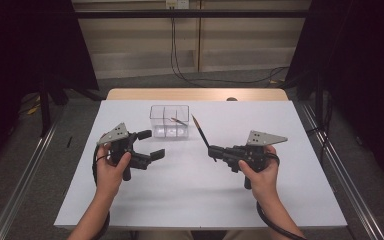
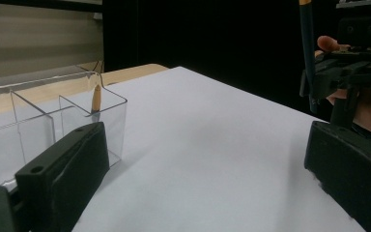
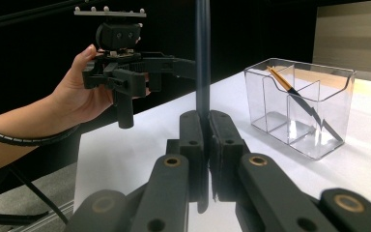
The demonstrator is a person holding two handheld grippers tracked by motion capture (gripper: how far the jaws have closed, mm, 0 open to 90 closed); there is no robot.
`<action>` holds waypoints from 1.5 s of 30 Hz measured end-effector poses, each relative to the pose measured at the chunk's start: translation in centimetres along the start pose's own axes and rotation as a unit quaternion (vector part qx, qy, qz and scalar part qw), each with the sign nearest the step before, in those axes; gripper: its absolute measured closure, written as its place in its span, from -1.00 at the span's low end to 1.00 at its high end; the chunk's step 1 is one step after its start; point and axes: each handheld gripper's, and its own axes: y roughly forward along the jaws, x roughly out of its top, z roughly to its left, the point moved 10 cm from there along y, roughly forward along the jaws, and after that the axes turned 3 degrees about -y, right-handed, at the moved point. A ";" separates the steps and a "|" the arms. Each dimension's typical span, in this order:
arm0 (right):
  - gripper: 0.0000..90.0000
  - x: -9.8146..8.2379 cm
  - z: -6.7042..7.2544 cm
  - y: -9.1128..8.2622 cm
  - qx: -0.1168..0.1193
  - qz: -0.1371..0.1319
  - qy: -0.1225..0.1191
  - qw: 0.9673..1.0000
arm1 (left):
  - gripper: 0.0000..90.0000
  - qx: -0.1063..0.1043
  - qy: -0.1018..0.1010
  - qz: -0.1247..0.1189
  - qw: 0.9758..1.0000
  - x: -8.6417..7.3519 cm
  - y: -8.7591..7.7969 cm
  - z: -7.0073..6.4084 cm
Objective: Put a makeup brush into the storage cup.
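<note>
Near the worktop's far edge we see a clear box (image 1: 169, 121) holding one brush (image 3: 299, 99), our right gripper (image 1: 212, 151) clamped on another brush (image 1: 200, 131), our left gripper (image 1: 151, 144) spread apart.

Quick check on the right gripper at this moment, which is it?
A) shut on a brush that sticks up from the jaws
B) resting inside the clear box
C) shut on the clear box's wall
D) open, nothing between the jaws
A: in the right gripper view the right gripper has its jaws pressed together on the dark handle of a brush that rises straight up from them, while the clear box stands apart on the table.
</note>
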 end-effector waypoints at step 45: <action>0.90 -1.0 0.3 0.9 0.012 0.016 -0.001 1.000 | -0.37 -0.099 -0.018 -0.036 0.994 4.4 7.0 -5.4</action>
